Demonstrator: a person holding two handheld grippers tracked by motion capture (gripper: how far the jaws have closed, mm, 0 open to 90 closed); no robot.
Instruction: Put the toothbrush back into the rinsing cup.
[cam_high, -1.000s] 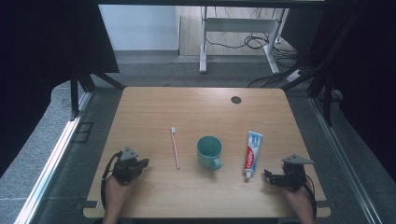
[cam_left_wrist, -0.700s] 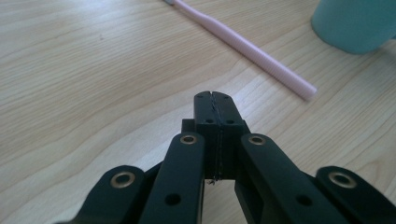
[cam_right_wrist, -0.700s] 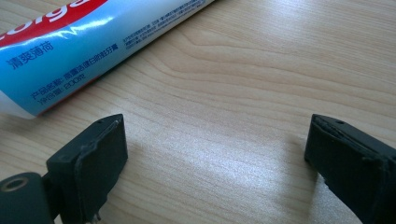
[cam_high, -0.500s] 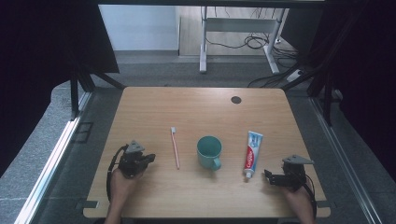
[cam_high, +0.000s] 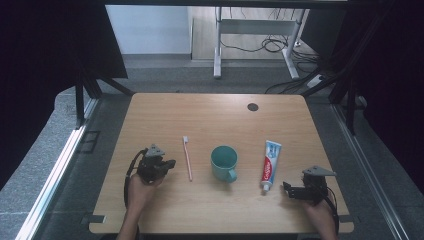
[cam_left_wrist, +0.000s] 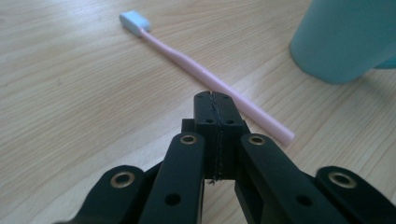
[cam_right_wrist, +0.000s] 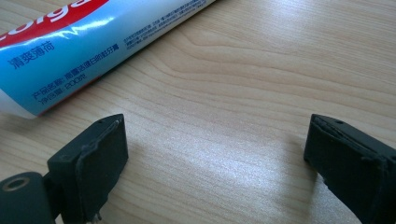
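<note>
Beside toothbrush (cam_high: 187, 157), left gripper (cam_high: 172, 163), perhaps touching.

The left hand-held gripper (cam_high: 172, 163) is a compact black body topped by a grey three-cornered plate, with a black cable looping from its rear beside the person's bare forearm. In the left gripper view, its linkage arms are matte black bars with brass-coloured rivets at the pivots and small dark screw holes near the jaw tips. The right hand-held gripper (cam_high: 286, 187) has the same black build, with a grey three-cornered plate on top and a black cable. In the right gripper view, its jaws are blocky black pads with slightly frayed edges.
</note>
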